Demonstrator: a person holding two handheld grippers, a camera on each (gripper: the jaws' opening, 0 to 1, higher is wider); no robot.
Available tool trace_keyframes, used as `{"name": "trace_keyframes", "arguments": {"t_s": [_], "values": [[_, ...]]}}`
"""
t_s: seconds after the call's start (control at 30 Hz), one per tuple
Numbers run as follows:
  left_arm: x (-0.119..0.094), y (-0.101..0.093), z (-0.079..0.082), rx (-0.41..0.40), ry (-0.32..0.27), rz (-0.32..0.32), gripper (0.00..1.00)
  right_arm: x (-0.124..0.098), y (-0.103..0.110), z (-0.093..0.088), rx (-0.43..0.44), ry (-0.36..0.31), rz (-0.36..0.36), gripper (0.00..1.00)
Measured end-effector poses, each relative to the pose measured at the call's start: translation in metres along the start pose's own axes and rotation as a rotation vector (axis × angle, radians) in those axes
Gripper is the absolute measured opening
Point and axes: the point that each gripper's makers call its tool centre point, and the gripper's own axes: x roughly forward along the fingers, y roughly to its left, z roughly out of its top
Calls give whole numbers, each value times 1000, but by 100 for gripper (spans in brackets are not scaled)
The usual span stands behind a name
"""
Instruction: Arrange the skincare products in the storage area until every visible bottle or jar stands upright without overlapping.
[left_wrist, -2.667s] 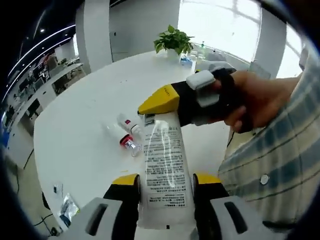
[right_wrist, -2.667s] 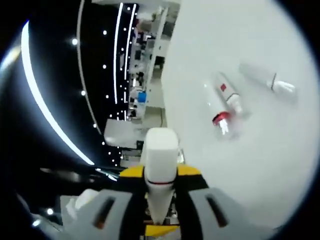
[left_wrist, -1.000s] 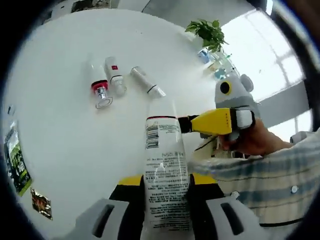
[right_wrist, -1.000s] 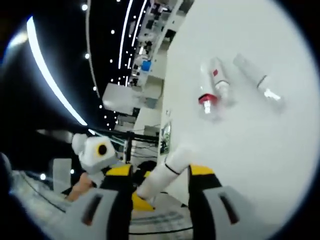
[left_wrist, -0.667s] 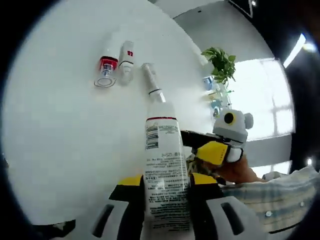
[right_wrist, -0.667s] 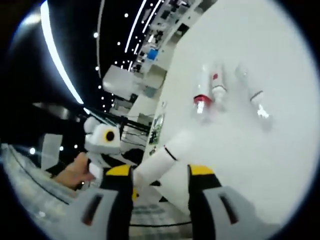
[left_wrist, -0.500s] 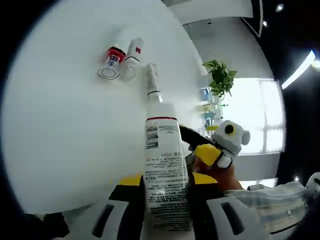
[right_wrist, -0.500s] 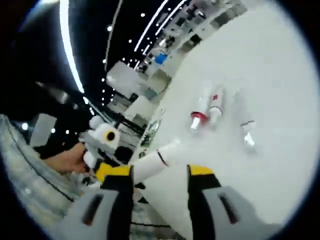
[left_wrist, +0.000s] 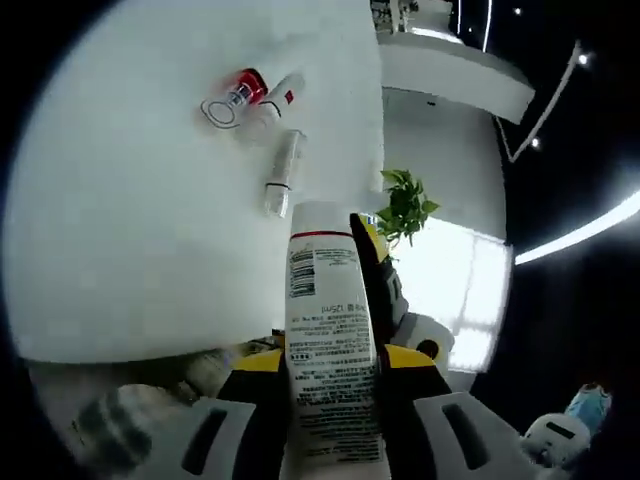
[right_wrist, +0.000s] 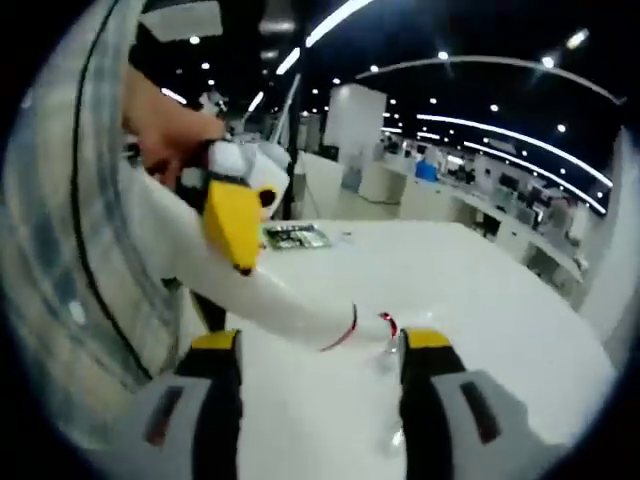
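A white tube with black print and a thin red line near its cap stands between the jaws of my left gripper, which is shut on it. A yellow jaw of my right gripper sits just beside the tube's cap end. In the right gripper view the same tube runs in from the left, and its red-lined end lies between the spread jaws of my open right gripper. The left gripper shows there in a hand. On the white table lie a red-capped bottle, a small white tube and a slim clear tube.
A potted plant stands past the table's far edge. A green packet lies on the table behind the left gripper. A plaid sleeve fills the left side of the right gripper view. A red cap peeks beside the tube's end.
My right gripper has let go of the tube's cap end and now stands open around it. Both views have swung widely. The left gripper keeps hold of the tube.
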Motion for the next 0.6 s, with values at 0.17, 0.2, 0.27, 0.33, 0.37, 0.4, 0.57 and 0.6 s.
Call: {"name": "trace_keyframes", "arguments": {"t_s": [0.17, 0.2, 0.27, 0.33, 0.37, 0.4, 0.57, 0.6], "values": [[5, 0, -10, -62, 20, -55, 34, 1, 4, 5, -148, 5, 15, 59], [5, -1, -10, -75, 19, -64, 34, 0, 5, 6, -179, 6, 19, 58], [6, 0, -13, -90, 23, -79, 34, 1, 12, 9, -221, -9, 52, 54], [5, -2, -15, -130, 27, -103, 34, -1, 14, 12, -269, -14, 61, 53], [4, -5, -17, -144, 29, -128, 34, -1, 17, 13, -289, -18, 71, 54], [1, -13, -18, -166, 34, -177, 34, 0, 23, 12, -314, -16, 104, 53], [2, -10, -25, -155, 78, -148, 34, 3, 28, 12, -382, -6, 111, 45], [2, -9, -26, -155, 82, -144, 34, 2, 24, 13, -384, -8, 103, 39]]}}
